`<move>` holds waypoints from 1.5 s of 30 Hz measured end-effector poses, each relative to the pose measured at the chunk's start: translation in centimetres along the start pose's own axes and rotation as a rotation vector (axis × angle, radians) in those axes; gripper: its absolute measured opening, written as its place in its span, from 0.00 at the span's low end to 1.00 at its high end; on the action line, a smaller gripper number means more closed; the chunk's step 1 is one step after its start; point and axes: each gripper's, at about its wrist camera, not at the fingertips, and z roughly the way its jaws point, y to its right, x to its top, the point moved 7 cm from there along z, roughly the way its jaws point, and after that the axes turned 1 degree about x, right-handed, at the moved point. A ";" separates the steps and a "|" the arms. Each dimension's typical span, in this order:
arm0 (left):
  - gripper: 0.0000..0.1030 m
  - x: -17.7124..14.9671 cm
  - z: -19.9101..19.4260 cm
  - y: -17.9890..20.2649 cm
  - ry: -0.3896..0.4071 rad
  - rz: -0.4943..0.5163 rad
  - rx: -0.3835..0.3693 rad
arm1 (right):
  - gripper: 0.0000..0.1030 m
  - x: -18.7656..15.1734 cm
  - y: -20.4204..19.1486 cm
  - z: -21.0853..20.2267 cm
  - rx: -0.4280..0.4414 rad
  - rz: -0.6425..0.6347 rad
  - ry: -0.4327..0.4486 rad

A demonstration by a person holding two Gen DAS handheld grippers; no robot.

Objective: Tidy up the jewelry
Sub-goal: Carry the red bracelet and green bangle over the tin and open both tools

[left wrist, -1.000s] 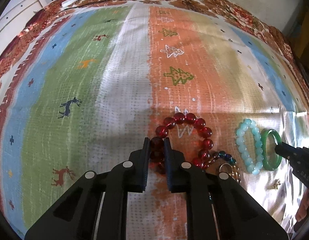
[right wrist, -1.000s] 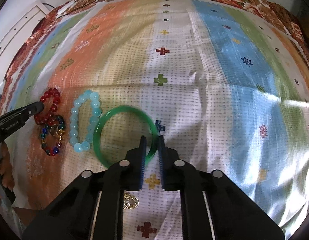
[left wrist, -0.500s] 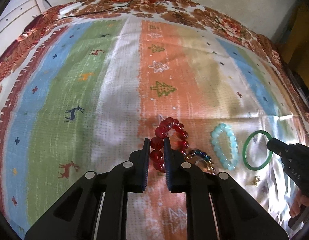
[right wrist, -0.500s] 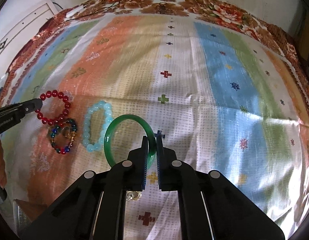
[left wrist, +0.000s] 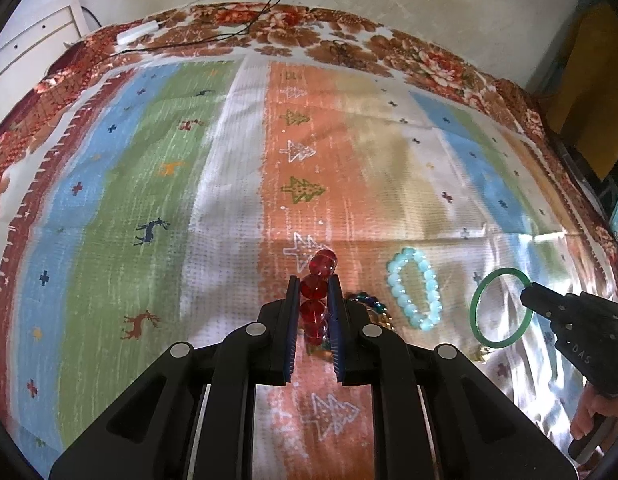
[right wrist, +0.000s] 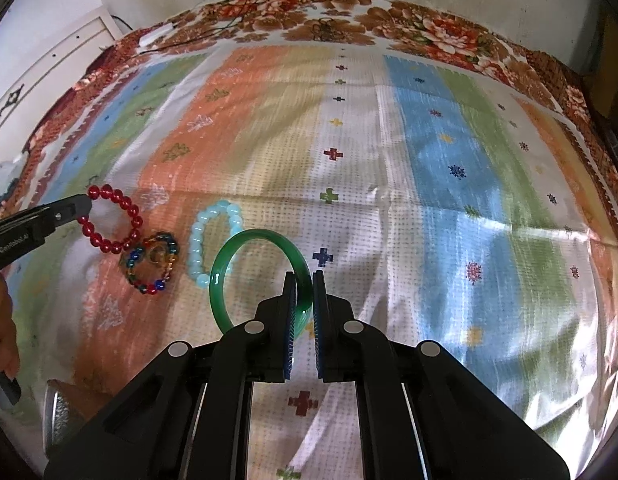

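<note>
Left wrist view: the left gripper is closed on the red round-bead bracelet, above the striped patterned cloth.

Right wrist view: the right gripper clamps the translucent green bangle, held upright beside the pale-blue bead bracelet.

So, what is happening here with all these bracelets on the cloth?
A person is sorting jewelry with two handheld tools. The left tool is shut on the red bead bracelet, and the right tool is shut on the green bangle. The pale blue bead bracelet and the multicolored bead bracelet lie between them on the striped cloth, with no tool on them.
</note>
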 end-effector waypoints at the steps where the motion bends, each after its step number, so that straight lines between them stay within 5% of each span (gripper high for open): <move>1: 0.13 0.0 -0.4 0.1 0.007 0.001 -0.002 | 0.08 0.0 -0.1 -0.3 -0.001 0.000 0.005; 16: 0.13 -0.9 -4.5 0.9 0.034 -0.041 -0.048 | 0.08 -0.1 -1.6 -4.2 0.018 -0.031 0.070; 45: 0.13 -5.1 -12.5 5.5 0.171 0.104 -0.078 | 0.08 -2.5 -4.4 -11.0 0.046 -0.092 0.174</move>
